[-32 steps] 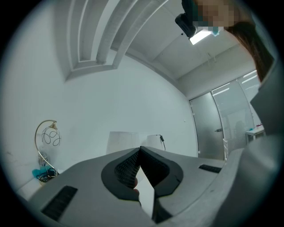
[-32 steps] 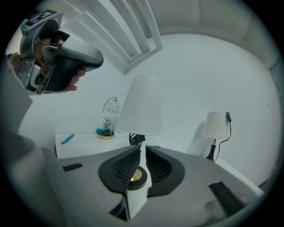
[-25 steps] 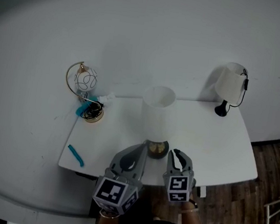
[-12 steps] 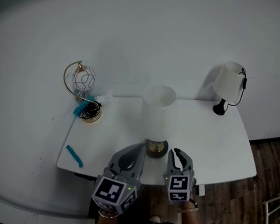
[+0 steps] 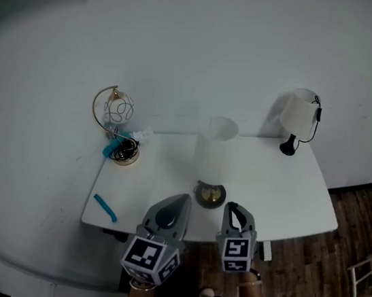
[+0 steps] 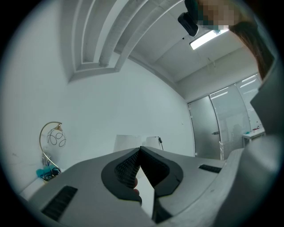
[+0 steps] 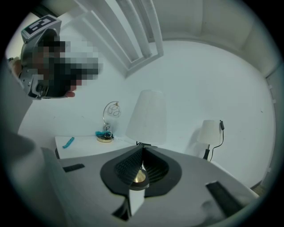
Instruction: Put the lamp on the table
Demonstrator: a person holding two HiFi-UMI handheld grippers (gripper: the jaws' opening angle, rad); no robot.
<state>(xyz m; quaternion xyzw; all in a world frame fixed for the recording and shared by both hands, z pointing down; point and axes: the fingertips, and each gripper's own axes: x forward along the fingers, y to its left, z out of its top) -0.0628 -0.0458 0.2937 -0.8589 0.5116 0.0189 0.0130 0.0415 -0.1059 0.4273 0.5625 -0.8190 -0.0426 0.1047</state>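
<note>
Head view, nearest the person: the left gripper [image 5: 176,206] sits at 7 o'clock from the lamp base, clear of it. In the left gripper view its jaws meet at the tips, so it is clenched with nothing between the jaws. The right gripper [image 5: 237,217] sits at 5 o'clock from the lamp base, also clear of it. Its jaws have just been closing. The right gripper view shows them together at the tips and empty, with the brass lamp base visible beyond them.

The lamp [image 5: 216,155] stands upright on the table [image 5: 283,192], near the front edge and about midway along it. Its round dark base with a brass centre rests flat on the white top. A tall white shade rises above the base. Neither gripper touches the lamp.

A teal strip [image 5: 105,207] lies flat on the table at 8 o'clock from the lamp, near the front left corner. A wire-globe lamp [image 5: 118,109] on a gold base stands at 10 o'clock, at the far left corner, with a teal item against its base. A small white lamp [image 5: 298,115] on a black stand occupies the far right corner at 2 o'clock, against the white wall [image 5: 208,38]. A dark wooden floor [image 5: 334,268] shows at 4 o'clock, beyond the table edge.
</note>
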